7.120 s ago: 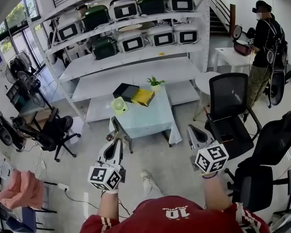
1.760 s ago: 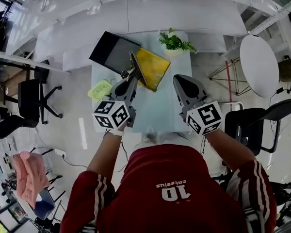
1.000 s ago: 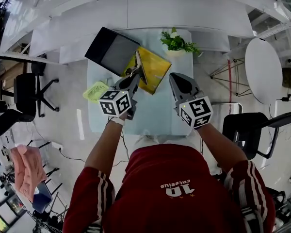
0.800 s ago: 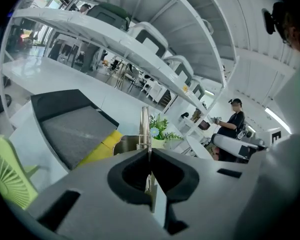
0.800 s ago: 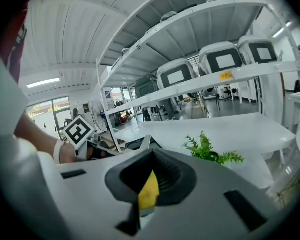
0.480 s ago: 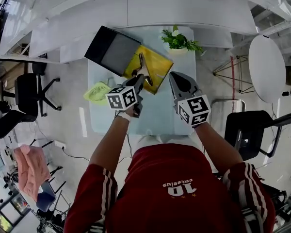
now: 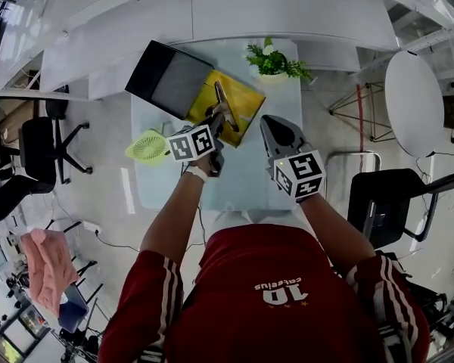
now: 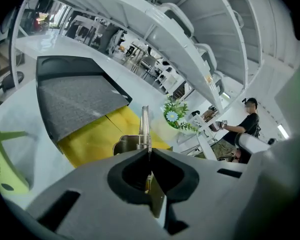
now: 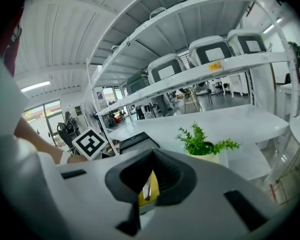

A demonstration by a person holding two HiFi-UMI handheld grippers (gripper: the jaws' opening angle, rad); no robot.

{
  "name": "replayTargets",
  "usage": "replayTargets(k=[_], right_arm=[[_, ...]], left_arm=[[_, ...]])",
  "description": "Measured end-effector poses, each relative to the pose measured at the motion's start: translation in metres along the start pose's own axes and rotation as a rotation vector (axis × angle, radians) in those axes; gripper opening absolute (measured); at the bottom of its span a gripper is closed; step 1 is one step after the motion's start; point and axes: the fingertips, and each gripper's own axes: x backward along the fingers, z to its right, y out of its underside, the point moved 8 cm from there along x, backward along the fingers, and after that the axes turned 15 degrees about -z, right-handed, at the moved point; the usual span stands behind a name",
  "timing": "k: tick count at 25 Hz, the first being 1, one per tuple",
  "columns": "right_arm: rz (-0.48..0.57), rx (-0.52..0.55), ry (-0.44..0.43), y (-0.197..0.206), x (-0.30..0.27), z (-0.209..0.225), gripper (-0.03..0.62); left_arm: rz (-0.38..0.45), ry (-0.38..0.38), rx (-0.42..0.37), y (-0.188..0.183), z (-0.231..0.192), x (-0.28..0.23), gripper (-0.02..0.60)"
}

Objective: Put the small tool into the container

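A thin metal tool (image 7: 221,102) sticks out of my left gripper (image 7: 215,121), which is shut on it. In the left gripper view the tool's blade (image 8: 145,124) rises straight from the closed jaws of my left gripper (image 8: 149,152), above the yellow container (image 8: 97,136). In the head view the tool's tip hangs over the yellow container (image 7: 238,104) on the glass table (image 7: 246,180). My right gripper (image 7: 275,132) hovers to the right over the table, jaws together with nothing in them. The right gripper (image 9: 151,152) shows a strip of yellow behind its tips.
A black box lined with grey foam (image 7: 166,78) lies left of the yellow container, touching it. A potted plant (image 7: 272,60) stands at the table's far edge, and a green fan (image 7: 147,147) sits at its left edge. White shelves (image 7: 287,6) run behind; office chairs stand on both sides.
My left gripper has sunk and shifted right and farther over the table, bringing the tool over the yellow container. The right gripper has dropped a little.
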Motion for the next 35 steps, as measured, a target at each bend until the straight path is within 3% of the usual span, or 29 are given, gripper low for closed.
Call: replayTargets(k=[16, 23, 28, 35], right_arm=[[-0.01, -0.039, 0.009, 0.008, 0.011, 0.009, 0.005], [-0.011, -0.048, 0.005, 0.008, 0.013, 0.005, 0.005], [-0.011, -0.047, 0.001, 0.009, 0.013, 0.001, 0.005], [-0.014, -0.055, 0.0, 0.008, 0.013, -0.003, 0.005]], left_arm=[[-0.044, -0.029, 0.086, 0.006, -0.012, -0.019, 0.012], [-0.068, -0.015, 0.104, 0.01, -0.016, -0.02, 0.082], [-0.097, 0.006, 0.135, 0.012, -0.02, -0.02, 0.167], [-0.106, -0.008, 0.138, 0.018, -0.025, -0.014, 0.174]])
